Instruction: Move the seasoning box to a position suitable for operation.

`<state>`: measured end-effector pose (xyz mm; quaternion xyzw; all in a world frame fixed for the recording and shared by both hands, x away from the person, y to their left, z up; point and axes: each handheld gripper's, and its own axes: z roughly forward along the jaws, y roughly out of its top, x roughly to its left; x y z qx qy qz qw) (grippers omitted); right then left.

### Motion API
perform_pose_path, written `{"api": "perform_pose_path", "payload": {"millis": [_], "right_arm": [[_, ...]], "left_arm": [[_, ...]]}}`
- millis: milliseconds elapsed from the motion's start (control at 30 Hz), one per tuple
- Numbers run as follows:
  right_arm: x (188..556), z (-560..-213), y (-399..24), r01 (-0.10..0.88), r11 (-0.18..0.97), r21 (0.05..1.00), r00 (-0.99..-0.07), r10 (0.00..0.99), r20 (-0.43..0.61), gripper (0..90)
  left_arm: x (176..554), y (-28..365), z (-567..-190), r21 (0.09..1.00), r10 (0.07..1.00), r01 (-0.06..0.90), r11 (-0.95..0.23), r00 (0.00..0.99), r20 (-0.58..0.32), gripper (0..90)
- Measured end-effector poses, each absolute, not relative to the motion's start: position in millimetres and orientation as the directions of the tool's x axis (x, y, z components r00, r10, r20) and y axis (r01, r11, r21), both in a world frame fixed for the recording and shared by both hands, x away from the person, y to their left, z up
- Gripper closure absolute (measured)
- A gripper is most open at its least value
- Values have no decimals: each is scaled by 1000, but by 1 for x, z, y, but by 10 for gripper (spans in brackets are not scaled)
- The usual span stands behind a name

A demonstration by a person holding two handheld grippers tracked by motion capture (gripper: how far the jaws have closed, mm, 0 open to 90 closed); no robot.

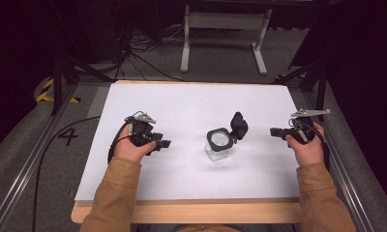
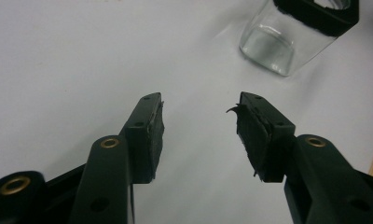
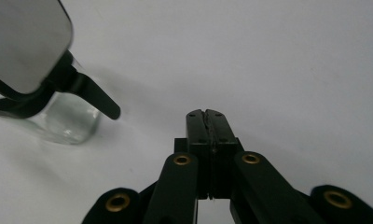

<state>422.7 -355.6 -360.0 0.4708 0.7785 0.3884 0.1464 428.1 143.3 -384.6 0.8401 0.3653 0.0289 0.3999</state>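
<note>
Glass jar [image 1: 217, 151] with a black rim is being kept in the middle of the white table [image 1: 191, 106], its black lid [image 1: 239, 125] tipped open. Left gripper [image 1: 163, 143] is being held beside it, jaws spread. Right gripper [image 1: 274, 131] is being held with jaws pressed together.

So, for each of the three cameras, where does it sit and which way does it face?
High view: above the person's side, facing forward and down on the white table; forearms, left gripper and right gripper show.
Left gripper view: rides the left gripper, jaws apart, facing the glass jar.
Right gripper view: rides the right gripper, jaws together; the jar's open lid is at left.
All views share the jar.
</note>
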Motion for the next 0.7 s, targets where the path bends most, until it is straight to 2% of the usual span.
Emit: {"api": "perform_pose_path", "payload": {"millis": [100,233,367,500,700], "right_arm": [[419,-355,-346,581,240,778,-543,826,151,900],[415,-348,-329,519,261,814,-585,802,116,900],[417,-345,-322,496,246,833,-603,788,126,900],[421,-339,-313,476,146,867,-664,706,245,900],[424,-331,-293,393,184,901,-693,703,159,900]], "left_arm": [[427,142,-383,694,649,598,-401,720,-246,483],[423,143,-380,702,650,592,-397,721,-240,463],[417,148,-377,718,658,582,-382,717,-231,445],[408,156,-375,723,673,578,-378,708,-213,414],[399,166,-373,729,690,582,-360,692,-212,411]]}}
